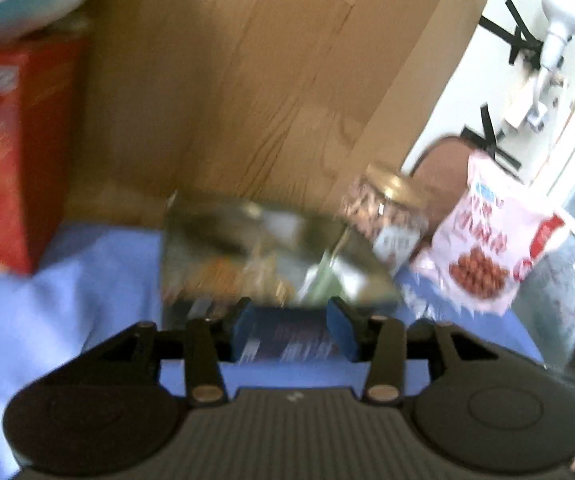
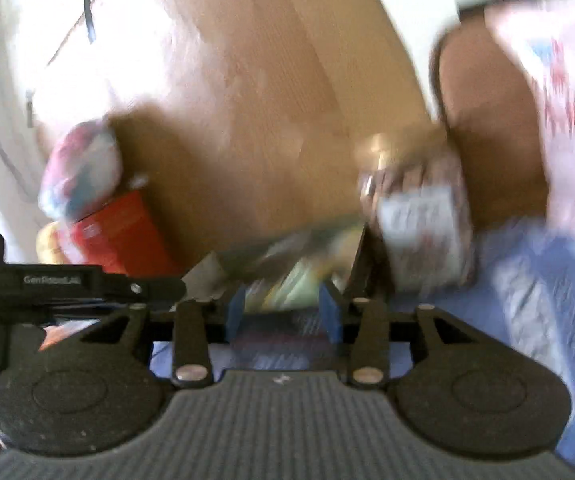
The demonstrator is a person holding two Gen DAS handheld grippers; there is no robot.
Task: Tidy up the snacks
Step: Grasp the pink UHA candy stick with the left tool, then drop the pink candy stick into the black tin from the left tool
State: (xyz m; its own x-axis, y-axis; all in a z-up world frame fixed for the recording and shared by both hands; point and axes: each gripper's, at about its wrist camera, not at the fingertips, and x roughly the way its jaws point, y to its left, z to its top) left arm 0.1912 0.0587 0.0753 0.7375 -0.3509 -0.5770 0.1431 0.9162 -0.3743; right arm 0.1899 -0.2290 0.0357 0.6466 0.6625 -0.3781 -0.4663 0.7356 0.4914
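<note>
Left wrist view, blurred: left gripper [image 1: 291, 320] has its jaws apart, blue pads clear of a dark printed pack [image 1: 287, 344] lying between them on the blue cloth [image 1: 87, 280]; nothing grasped. Just ahead lies a clear snack bag [image 1: 263, 248], beside it a nut jar [image 1: 391, 216] and a pink-white snack pouch [image 1: 487, 248] toward the right. Red box [image 1: 11, 152] stands at the left against the wooden board [image 1: 247, 80]. Right wrist view: right gripper [image 2: 283, 312] also has jaws released, pads not pressing anything, same clear bag [image 2: 299, 264] just in front, jar [image 2: 419, 224] to its right.
</note>
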